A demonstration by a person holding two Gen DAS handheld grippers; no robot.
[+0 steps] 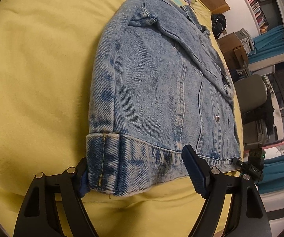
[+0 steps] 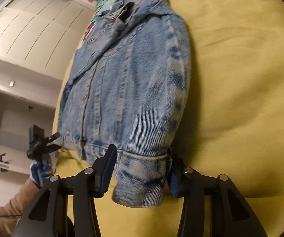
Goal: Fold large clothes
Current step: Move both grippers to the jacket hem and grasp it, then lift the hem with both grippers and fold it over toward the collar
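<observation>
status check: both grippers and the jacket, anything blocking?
Left gripper astride left cuff, not clamped. Right gripper around right cuff, grip unclear. Denim jacket flat on yellow bedding. Nothing blocking.

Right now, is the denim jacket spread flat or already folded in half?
Spread, not halved: the denim jacket lies full-length on the yellow bedcover, sleeves laid along its sides.

Left hand-held gripper (image 1: 140, 175), angled downward, jaws spread wide, the denim cuff (image 1: 102, 160) lying between its fingers. Right hand-held gripper (image 2: 140, 174), likewise pitched down, jaws bracketing the other cuff (image 2: 142, 175). In the right wrist view, a gloved hand (image 2: 41, 169) grips the left gripper's handle, sleeve below.
</observation>
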